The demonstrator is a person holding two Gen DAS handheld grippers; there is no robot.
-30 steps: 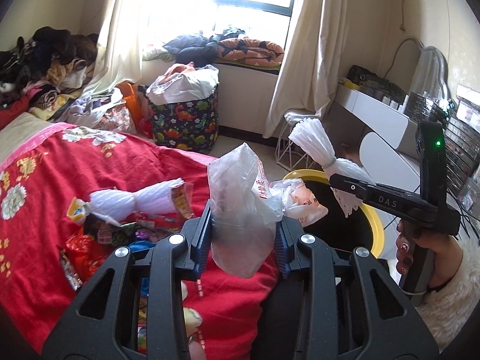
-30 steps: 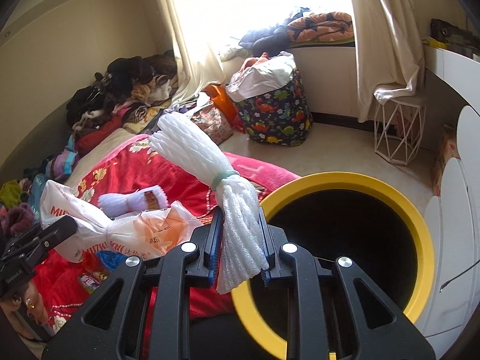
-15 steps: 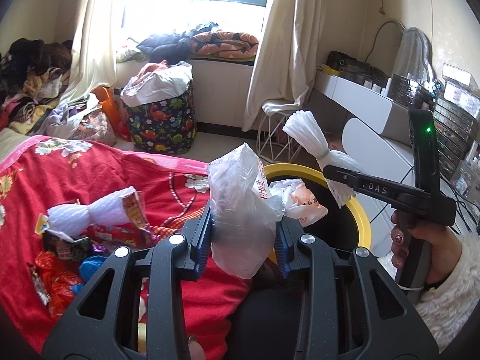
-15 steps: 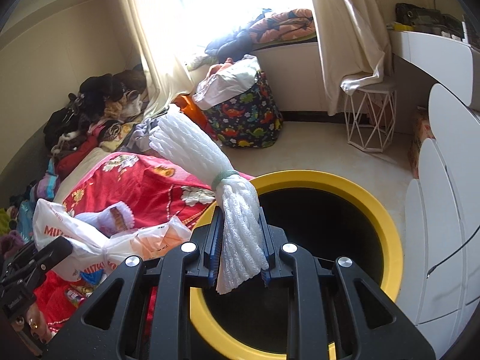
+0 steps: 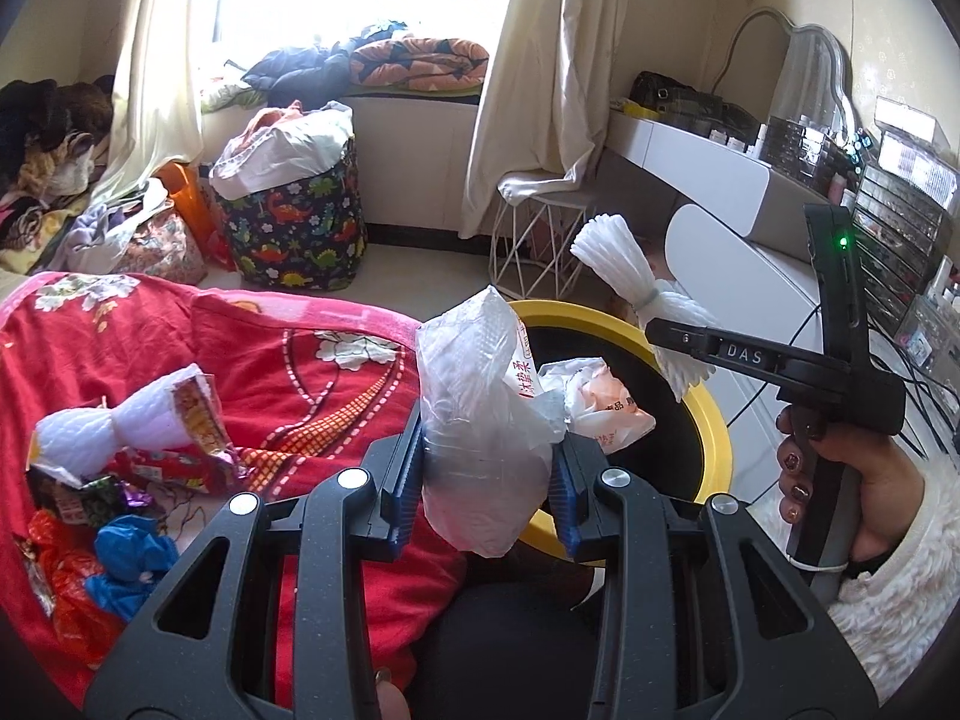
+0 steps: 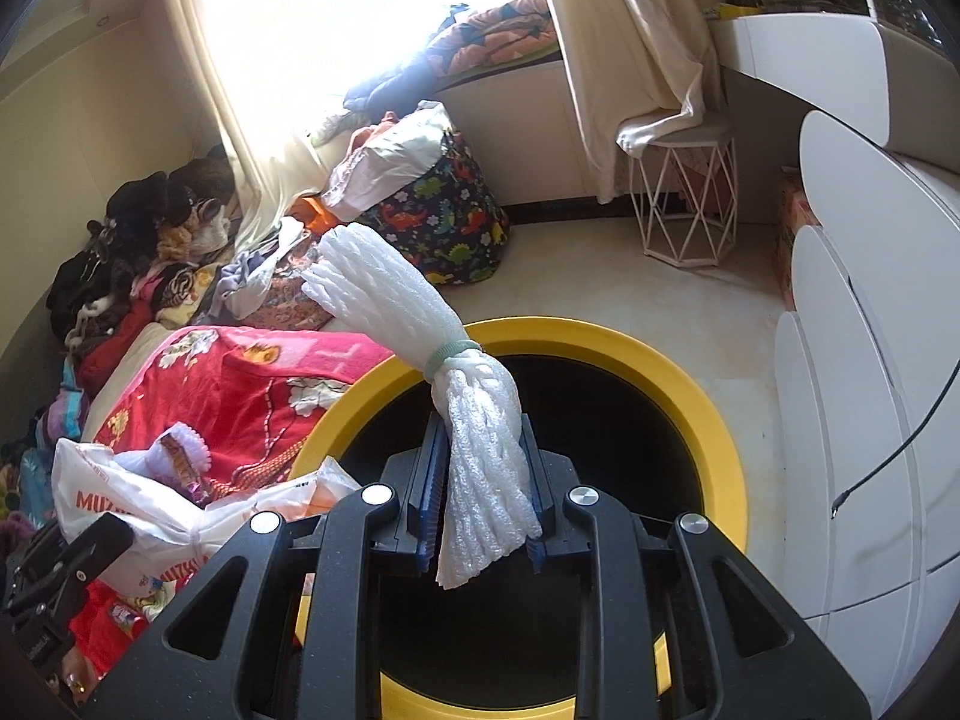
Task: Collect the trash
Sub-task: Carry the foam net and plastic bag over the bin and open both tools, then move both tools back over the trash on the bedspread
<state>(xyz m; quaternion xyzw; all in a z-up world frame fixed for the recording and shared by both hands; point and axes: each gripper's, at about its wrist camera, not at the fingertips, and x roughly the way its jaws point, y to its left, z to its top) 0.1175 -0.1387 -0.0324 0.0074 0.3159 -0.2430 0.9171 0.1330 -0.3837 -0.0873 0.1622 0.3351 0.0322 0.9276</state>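
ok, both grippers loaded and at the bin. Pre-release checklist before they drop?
1. Left gripper shut on the plastic bag: ok.
2. Right gripper shut on the white foam net bundle: ok.
3. Foam net bundle over the opening of the yellow-rimmed bin: ok in the right wrist view.
4. Plastic bag over the opening: not ok; it hangs at the near rim, partly over the red blanket.
5. Room inside the bin: cannot tell, interior is dark.
6. Trash left on the blanket: not ok, wrappers remain.
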